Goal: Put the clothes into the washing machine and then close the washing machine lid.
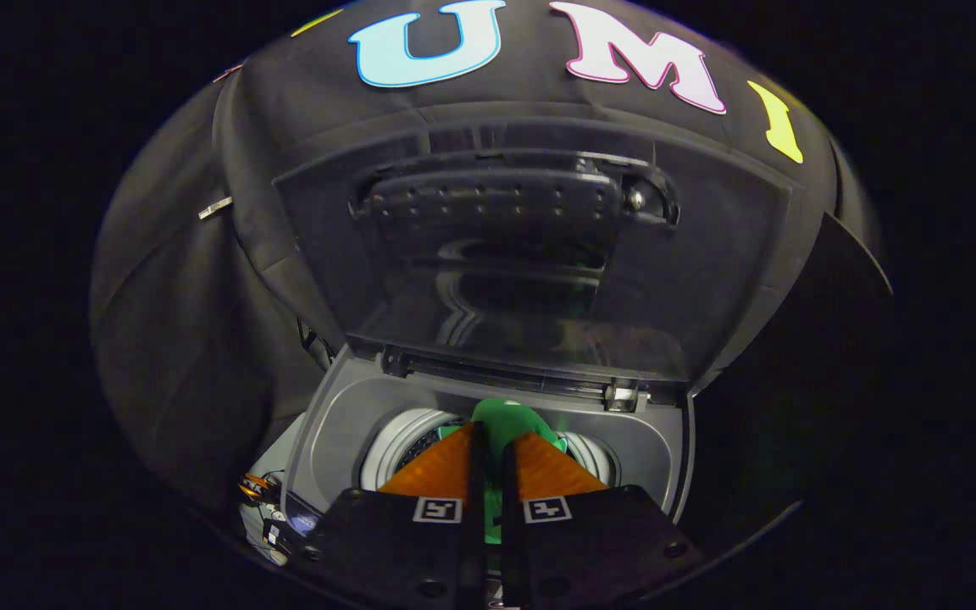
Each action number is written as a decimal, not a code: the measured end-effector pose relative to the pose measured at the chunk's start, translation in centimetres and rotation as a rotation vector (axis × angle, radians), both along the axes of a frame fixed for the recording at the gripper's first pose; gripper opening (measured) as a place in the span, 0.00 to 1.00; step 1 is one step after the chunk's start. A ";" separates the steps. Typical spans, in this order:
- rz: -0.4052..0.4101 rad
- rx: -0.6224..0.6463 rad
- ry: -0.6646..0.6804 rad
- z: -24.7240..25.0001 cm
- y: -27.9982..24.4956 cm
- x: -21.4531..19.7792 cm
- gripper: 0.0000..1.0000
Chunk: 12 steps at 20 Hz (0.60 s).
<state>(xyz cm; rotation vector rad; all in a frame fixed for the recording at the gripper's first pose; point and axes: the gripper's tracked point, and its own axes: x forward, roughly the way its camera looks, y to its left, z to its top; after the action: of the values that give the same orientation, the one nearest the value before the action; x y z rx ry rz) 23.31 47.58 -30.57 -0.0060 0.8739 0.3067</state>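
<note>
Green cloth (pixel 505 424) pinched between gripper (pixel 495 440) fingers, over washer drum (pixel 403 445)

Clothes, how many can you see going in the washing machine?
1. A green cloth is pinched between the fingers of the gripper, above the drum of the washing machine, whose lid stands open. More may lie hidden inside the drum.

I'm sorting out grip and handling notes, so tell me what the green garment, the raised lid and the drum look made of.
Green garment: soft, matte fabric by its look, pinched between the gripper fingers over the drum. Raised lid: dark and glossy, probably tinted plastic or glass in a plastic frame, since it mirrors the tub. Drum: perforated shiny metal, likely steel, inside a pale plastic ring.
</note>
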 end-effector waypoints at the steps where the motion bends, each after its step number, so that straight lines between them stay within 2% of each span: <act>1: -0.002 -0.009 -0.022 0.0 -0.3 0.2 0.13; 3: -0.002 -0.031 -0.054 0.6 -0.7 0.4 0.48; 6: -0.059 -0.037 -0.095 1.2 -1.6 1.0 1.00; 12: -0.042 -0.005 -0.173 4.1 -1.4 0.9 0.99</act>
<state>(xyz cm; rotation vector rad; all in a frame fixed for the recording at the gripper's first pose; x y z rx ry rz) 24.16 46.20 -26.43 -0.0182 0.7022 0.2604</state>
